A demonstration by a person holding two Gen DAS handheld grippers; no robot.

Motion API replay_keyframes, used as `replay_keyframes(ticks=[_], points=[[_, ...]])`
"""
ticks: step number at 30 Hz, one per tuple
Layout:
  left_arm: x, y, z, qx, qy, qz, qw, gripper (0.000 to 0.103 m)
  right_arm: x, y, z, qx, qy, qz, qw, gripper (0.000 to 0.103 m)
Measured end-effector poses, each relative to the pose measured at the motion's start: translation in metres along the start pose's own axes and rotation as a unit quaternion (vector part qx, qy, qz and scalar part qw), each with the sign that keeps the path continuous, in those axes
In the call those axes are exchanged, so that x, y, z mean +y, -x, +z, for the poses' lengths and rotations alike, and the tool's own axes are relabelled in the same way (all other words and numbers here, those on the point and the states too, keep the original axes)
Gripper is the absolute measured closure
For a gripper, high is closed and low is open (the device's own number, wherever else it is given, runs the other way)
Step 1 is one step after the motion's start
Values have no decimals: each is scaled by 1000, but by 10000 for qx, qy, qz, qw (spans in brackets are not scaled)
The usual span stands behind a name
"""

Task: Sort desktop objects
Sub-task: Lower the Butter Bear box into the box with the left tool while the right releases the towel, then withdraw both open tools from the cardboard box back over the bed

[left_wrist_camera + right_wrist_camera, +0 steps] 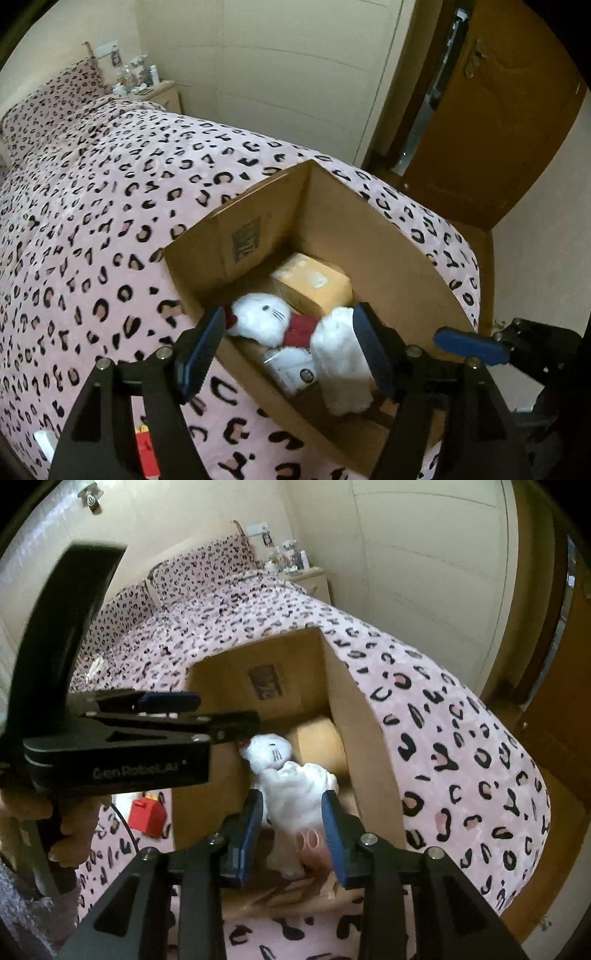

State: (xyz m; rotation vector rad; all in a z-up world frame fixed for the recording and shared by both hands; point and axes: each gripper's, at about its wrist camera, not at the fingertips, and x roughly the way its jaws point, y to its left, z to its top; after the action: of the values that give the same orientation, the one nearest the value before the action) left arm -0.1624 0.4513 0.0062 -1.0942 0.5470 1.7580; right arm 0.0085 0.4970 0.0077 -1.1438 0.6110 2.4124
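An open cardboard box (236, 218) (369, 738) sits on a bed with a pink leopard-print cover. Inside it lies a white plush cat (262, 317) (291, 786) in red clothes, next to a yellow-orange tissue pack (314, 277) (317, 738). My left gripper (290, 313) hangs over the box's near side with its blue pads wide apart, open, and the plush lies below the gap. My right gripper (291, 794) is open too, its pads either side of the plush's body without pressing it. In the right wrist view the left gripper (225, 710) is at the left, held by a hand.
A red boxy object (147, 814) (146, 446) lies on the bed cover to the left of the box. The bed (92, 221) stretches away to pillows and a nightstand (162, 92) with bottles. A brown door (498, 129) stands to the right.
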Motion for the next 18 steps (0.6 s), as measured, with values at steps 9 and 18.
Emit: replay_keyframes(ticks=[9,18], points=[[19,60,-25,-246,332,205,9989,30,19,38,12,-292,112,-54,9995,69],[38,131,-90,-505,861,844,9914,24,60,67,6,-469,379,200,9980,69]])
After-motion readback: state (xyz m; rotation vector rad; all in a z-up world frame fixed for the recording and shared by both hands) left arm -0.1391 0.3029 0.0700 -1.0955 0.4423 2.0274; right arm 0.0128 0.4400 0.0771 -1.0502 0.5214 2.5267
